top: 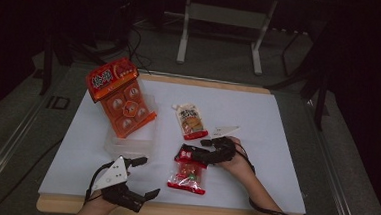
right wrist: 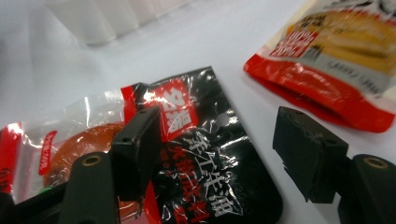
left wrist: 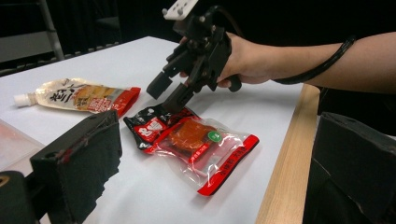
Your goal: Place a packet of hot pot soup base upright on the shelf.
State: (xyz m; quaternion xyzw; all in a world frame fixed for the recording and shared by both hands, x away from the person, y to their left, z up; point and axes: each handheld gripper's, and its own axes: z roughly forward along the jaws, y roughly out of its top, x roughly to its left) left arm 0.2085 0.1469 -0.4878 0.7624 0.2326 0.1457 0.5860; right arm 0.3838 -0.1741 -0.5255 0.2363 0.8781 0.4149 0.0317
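A black-and-red snack packet [top: 185, 151] [right wrist: 205, 163] lies on the white sheet, overlapping a clear red-edged packet [top: 188, 178] [left wrist: 208, 147] that holds an orange food piece. My right gripper [top: 200, 149] [right wrist: 222, 158] [left wrist: 167, 93] is open, tilted down over the black packet [left wrist: 148, 125], with one jaw on each side of it. A white spouted pouch [top: 191, 120] [left wrist: 79, 95] [right wrist: 336, 56] lies just beyond. My left gripper [top: 148, 176] [left wrist: 215, 177] stands open near the front edge, left of the packets, with nothing between its jaws.
An orange box [top: 120, 99] of snack cups leans at the back left, above a clear plastic container [top: 129, 140] [right wrist: 107, 14]. A small white wedge [top: 225, 130] lies by the right hand. The wooden table edge [left wrist: 280, 177] runs along the front.
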